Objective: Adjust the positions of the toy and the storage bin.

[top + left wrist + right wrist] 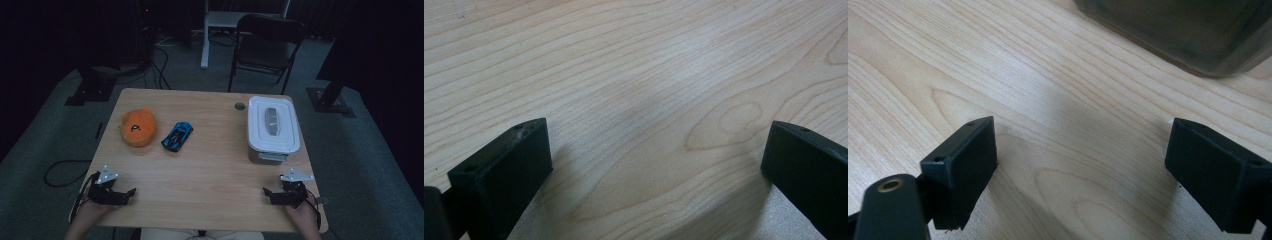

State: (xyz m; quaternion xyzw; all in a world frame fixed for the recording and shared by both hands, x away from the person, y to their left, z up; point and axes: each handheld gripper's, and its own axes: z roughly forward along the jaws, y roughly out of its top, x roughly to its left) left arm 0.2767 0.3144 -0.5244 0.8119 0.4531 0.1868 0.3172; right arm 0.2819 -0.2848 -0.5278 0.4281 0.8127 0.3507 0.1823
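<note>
On the wooden table (210, 165) lie an orange plush toy (138, 127) at the left and a blue toy car (177, 136) just right of it. A grey box with a white lid (272, 128) stands at the right. My left gripper (131, 194) rests near the front left corner, open, with bare wood between its fingers (506, 175). My right gripper (267, 193) rests near the front right corner, also open and holding nothing. In the right gripper view the box's dark wall (1188, 30) lies beyond the fingers (965, 165).
Beyond the table's far edge stand a black folding chair (267, 45) and a white desk leg (205, 40) on grey carpet. Cables (60, 170) trail on the floor at the left. A small round grommet (240, 106) sits in the tabletop near the box.
</note>
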